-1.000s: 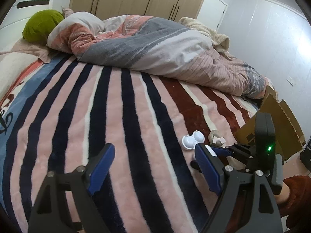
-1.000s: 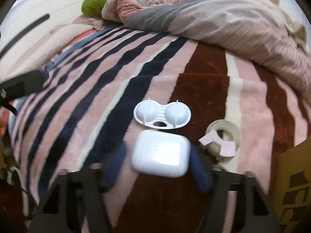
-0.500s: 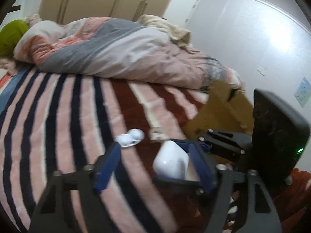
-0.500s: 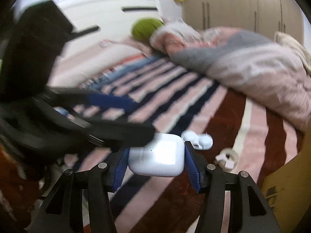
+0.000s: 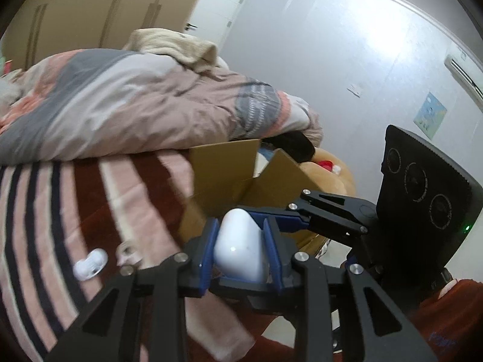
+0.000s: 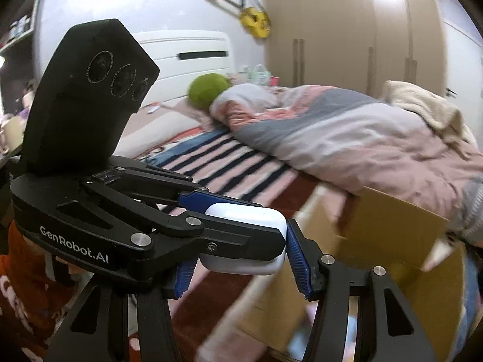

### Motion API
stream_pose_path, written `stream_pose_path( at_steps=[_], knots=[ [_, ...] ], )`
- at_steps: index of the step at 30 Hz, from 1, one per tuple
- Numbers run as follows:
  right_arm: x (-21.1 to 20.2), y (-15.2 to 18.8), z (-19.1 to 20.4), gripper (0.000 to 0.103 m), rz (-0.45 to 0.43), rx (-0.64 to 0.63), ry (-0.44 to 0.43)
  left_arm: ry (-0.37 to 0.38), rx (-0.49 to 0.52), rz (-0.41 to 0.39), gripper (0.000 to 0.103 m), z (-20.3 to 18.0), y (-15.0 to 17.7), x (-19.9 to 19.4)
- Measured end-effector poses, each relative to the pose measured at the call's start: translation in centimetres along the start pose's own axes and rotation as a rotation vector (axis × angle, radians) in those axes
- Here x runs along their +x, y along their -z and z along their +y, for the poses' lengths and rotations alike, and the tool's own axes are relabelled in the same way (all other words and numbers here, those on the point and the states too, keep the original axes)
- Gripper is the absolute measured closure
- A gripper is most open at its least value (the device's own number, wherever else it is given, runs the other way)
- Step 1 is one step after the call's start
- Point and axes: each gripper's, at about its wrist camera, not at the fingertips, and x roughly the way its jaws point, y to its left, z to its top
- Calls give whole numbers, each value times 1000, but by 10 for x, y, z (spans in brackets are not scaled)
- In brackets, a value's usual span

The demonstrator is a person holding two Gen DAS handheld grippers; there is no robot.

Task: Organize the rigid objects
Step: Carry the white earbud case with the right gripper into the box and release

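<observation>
- A rumpled pink, grey and white duvet (image 5: 126, 111) lies heaped across the bed, with a cream blanket (image 5: 178, 45) bunched on top of it.
- A striped bedspread (image 5: 60, 211) in pink, dark red and navy covers the mattress.
- A green pillow (image 6: 208, 90) sits near the white headboard (image 6: 184, 51).
- A yellow toy guitar (image 6: 247, 15) hangs on the wall beside the tan wardrobe (image 6: 347, 36).
- A white door (image 5: 217, 9) stands past the wardrobe.
- A small picture (image 5: 429, 116) is stuck to the white wall.

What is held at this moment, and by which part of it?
The white case: right gripper at its two ends, left gripper across its broad faces.
</observation>
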Motion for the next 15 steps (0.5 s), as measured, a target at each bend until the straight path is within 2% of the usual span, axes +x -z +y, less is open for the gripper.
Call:
stream_pose_path(
  at_steps=[5,11,12,13,14,15],
  knots=[
    [-15,8,-48,53,28,58,59,35,33,59,75,-20,-24,50],
    [-18,18,-86,53,96,88,126,34,67,114,73,-33,-37,91],
    [-17,19,-91,52,106,104,140,31,68,113,68,-33,-38,94],
    [-18,22,-97,50,106,126,152,27,64,110,50,-32,-38,95],
    [-22,24,-100,42,106,142,155,14,62,100,40,-31,-38,94],
    [-23,25,-103,40,103,152,154,-5,65,91,38,-29,-38,92]
  ],
)
